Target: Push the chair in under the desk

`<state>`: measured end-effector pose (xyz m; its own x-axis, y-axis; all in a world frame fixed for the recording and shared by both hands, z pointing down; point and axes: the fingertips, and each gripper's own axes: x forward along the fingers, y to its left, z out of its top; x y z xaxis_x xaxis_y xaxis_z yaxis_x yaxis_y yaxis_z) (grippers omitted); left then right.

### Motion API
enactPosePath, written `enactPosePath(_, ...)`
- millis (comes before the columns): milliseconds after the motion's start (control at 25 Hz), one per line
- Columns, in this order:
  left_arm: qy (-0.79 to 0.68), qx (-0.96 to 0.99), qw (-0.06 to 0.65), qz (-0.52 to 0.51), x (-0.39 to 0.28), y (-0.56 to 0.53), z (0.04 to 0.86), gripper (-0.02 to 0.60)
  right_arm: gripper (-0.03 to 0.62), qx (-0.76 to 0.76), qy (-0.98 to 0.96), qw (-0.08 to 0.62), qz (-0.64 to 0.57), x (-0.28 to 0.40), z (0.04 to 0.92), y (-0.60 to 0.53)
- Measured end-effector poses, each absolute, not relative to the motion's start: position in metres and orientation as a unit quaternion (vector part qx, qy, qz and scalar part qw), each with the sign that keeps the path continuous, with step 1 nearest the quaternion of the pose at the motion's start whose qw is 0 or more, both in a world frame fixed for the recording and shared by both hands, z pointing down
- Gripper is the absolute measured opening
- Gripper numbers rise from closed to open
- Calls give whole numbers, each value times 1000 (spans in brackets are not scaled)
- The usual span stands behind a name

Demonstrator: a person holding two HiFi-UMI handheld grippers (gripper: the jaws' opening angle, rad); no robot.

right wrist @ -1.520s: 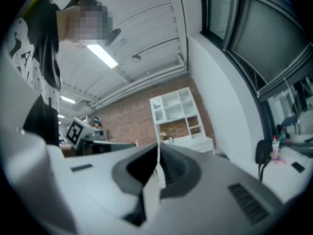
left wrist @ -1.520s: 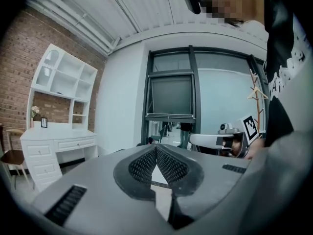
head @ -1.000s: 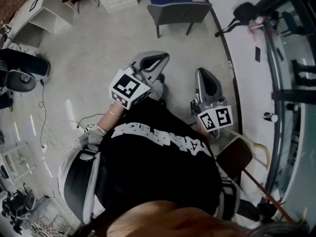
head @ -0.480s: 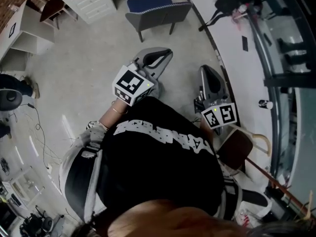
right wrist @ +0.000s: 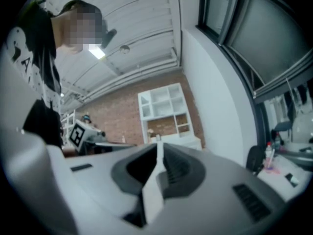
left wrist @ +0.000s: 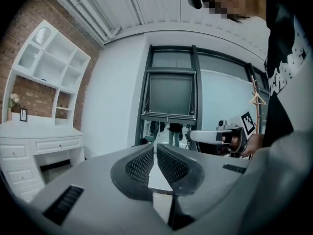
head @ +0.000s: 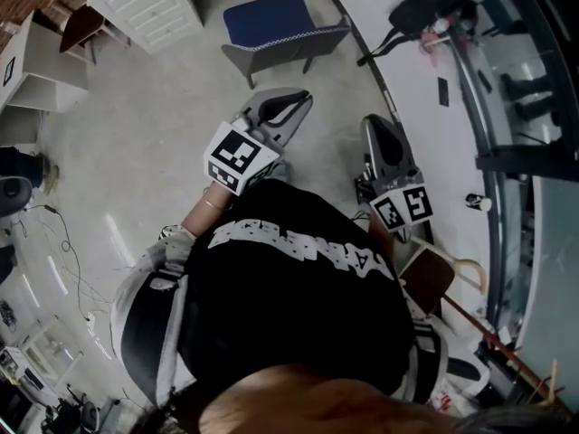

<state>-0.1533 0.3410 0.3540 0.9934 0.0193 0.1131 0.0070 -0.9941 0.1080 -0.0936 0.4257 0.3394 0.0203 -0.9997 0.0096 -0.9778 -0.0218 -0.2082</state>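
Up at twelve o'clock on the grey floor stands the blue chair [head: 280, 16] — out in the open, its right side near the white table's [head: 432, 152] curved edge. Both grippers point that way, well short of it — left gripper [head: 298, 102] and right gripper [head: 373, 125] each pressed together, empty.

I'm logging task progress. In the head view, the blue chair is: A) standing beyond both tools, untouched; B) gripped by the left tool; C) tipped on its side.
A: the blue chair stands upright ahead of the left tool and right tool, clear of both.
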Motion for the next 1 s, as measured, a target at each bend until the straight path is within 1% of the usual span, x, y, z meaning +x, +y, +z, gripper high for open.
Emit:
enactPosePath(360,-14,995,66,67,-136,276,370,58,35,-702,704,54,-86,-69,340,359)
enactPosePath(440,-18,995,66,71,-135,263,373,65,52,-701,706,50,-90,-66,343,346)
enactPosePath(480,-19,995,67,73,-135,256,375,67,81,-700,707,48,-92,-65,344,339)
enactPosePath(520,-20,995,69,74,-134,250,376,67,95,-699,708,46,-95,-64,345,332)
enactPosePath(1000,-45,992,65,94,-127,196,396,100,108,-689,716,4,-114,-52,364,282)
